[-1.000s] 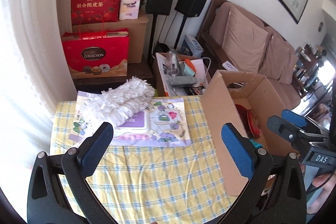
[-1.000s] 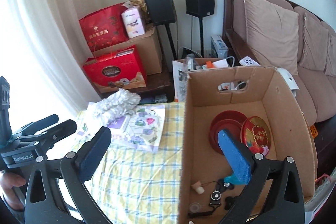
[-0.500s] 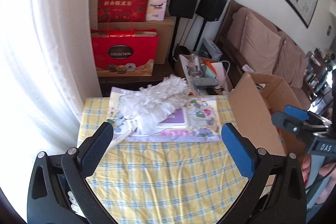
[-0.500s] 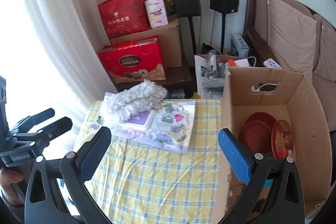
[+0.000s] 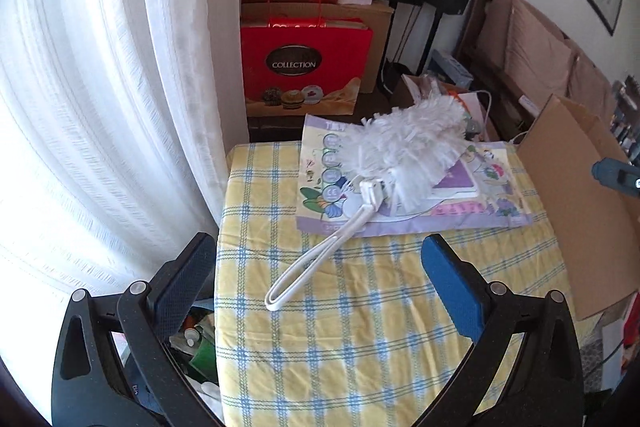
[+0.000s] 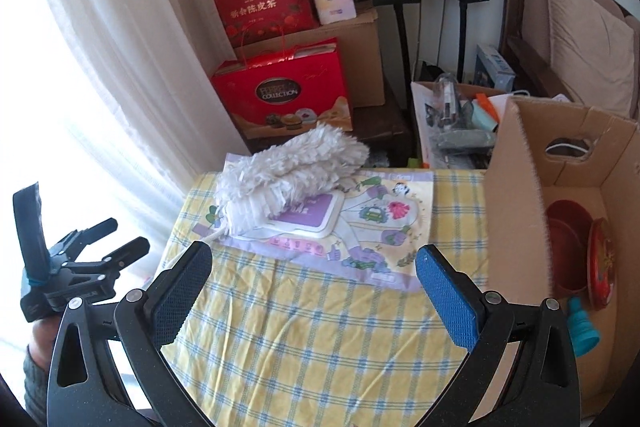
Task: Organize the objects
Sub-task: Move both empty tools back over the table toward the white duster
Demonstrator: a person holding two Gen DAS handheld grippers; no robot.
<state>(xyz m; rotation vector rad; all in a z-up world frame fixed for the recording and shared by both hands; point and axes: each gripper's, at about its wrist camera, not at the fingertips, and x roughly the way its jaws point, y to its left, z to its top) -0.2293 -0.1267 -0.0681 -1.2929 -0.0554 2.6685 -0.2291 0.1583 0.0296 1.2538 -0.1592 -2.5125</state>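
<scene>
The left wrist view looks down from above the near left corner of the yellow checked tablecloth (image 5: 360,327), facing the far wall, with the curtain (image 5: 100,107) filling its left side. The right wrist view sits further right and faces the same way, taking in the open cardboard box (image 6: 520,211) at its right. Both share the white duster (image 5: 404,151) on the printed sheet (image 6: 372,227) and the red gift bag (image 6: 280,95) beyond
</scene>
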